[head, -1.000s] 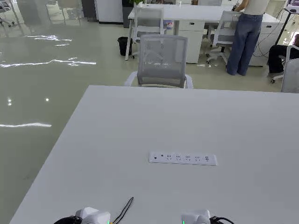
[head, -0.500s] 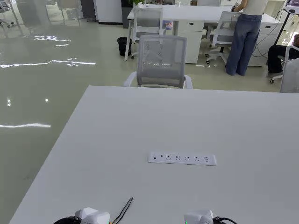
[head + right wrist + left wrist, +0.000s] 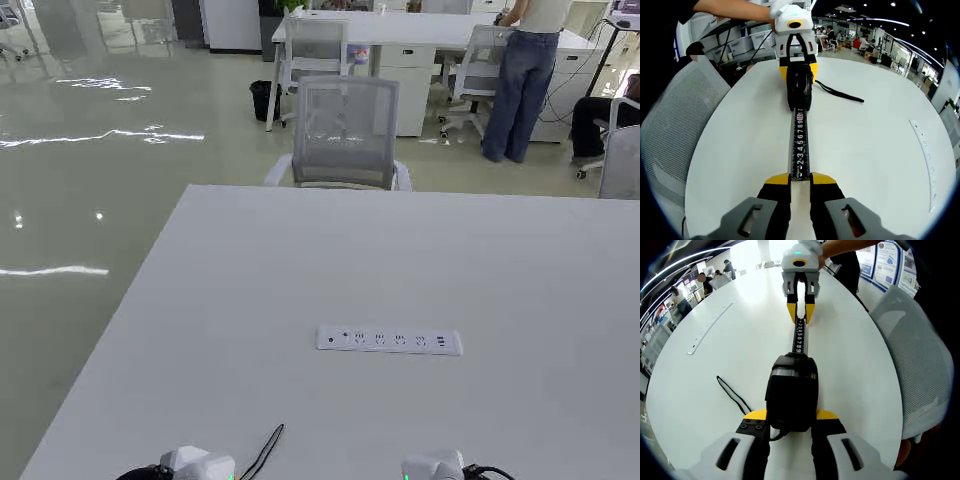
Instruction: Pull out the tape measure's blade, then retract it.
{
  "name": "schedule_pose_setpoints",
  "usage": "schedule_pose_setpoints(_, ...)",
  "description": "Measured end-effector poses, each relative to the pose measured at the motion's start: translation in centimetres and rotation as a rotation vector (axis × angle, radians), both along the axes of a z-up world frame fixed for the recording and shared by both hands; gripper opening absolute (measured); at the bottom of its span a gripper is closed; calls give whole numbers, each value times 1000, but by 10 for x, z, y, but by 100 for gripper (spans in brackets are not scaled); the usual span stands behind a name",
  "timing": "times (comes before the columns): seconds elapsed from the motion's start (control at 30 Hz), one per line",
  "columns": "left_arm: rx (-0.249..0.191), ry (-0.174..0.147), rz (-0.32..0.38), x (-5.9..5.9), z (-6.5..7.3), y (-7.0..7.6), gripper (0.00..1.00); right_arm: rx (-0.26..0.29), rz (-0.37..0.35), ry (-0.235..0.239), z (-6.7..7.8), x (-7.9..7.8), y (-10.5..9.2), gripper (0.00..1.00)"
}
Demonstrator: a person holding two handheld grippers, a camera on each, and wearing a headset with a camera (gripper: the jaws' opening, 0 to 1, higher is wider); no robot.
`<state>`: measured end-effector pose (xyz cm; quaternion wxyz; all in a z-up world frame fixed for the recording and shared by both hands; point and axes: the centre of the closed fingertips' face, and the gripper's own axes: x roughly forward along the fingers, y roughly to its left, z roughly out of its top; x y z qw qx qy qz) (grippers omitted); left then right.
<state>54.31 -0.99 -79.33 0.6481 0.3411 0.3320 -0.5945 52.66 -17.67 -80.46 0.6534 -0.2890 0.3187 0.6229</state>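
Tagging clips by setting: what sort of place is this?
Likely an open-plan office: grey mesh office chair at the long white table, white drawer desks behind it, white power strip on top.

Between the grippers: the blade [image 3: 799,337] is running flat along the table [image 3: 300,260] from the tape measure [image 3: 791,390], clamped in the left gripper [image 3: 791,416], to the right gripper [image 3: 800,315] pinching its tip, and is barring that near strip.
Just beyond the blade: a black strap [image 3: 265,450] is lying loose on the table near the left gripper.
Mid table: a power strip [image 3: 390,340] is lying crosswise, with bare tabletop spreading on both sides of it.
Far edge: a mesh chair [image 3: 345,130] is standing against it.
Near edge: another mesh chair [image 3: 917,365] is crowding the table rim.
Left of the table: open floor is lying free.
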Motion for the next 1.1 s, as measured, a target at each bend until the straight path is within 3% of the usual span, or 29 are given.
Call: schedule_pose_setpoints(1.1, -3, 0, -2, 0, 0, -1, 27, -11, -14, 7, -2, -2, -13, 12)
